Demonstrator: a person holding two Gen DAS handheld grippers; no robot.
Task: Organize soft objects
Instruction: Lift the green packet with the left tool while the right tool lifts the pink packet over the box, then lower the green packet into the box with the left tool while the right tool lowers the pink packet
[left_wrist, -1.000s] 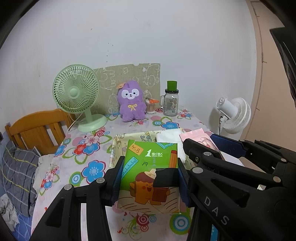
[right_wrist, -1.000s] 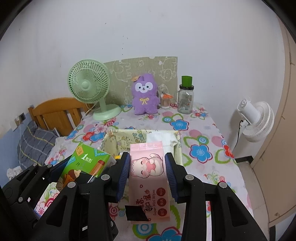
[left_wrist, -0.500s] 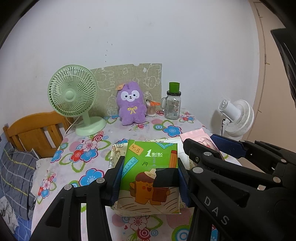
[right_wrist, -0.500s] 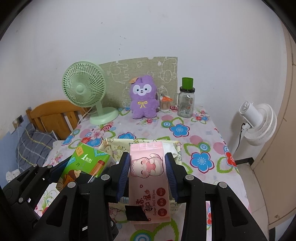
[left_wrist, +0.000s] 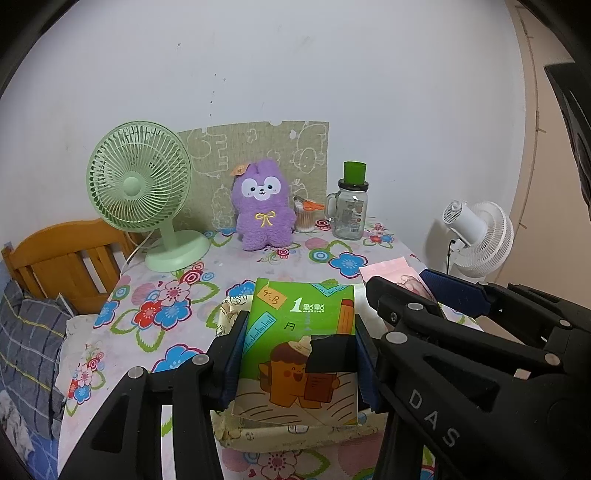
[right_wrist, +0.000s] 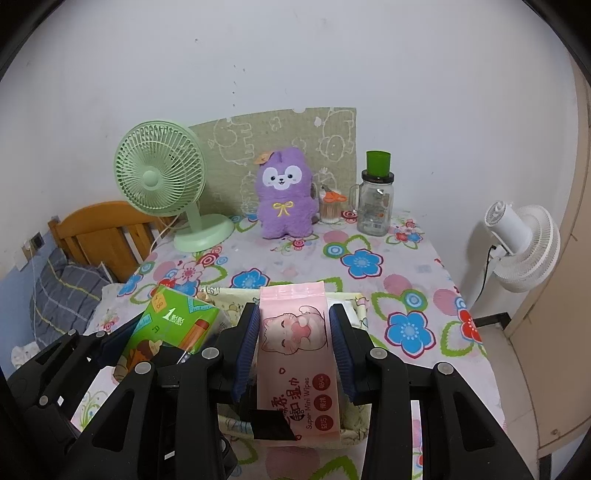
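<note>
Both tools clenched on soft packs over the cloth basket (left_wrist: 236, 437).
We're gripping a green cartoon tissue pack (left_wrist: 301, 347) in the left tool (left_wrist: 300, 363), a pink cat-print wipes pack (right_wrist: 295, 354) in the right tool (right_wrist: 293, 350).

Count, both wrist views:
- grippers: 2, left gripper (left_wrist: 300, 354) and right gripper (right_wrist: 293, 345)
- green tissue pack (left_wrist: 306, 332): 1
- pink wipes pack (right_wrist: 295, 354): 1
- fabric basket (right_wrist: 356, 301): 1
- purple plush toy (right_wrist: 284, 192): 1
- fans: 2, green desk fan (right_wrist: 160, 173), white fan (right_wrist: 524, 247)
- glass jar (right_wrist: 376, 206): 1
</note>
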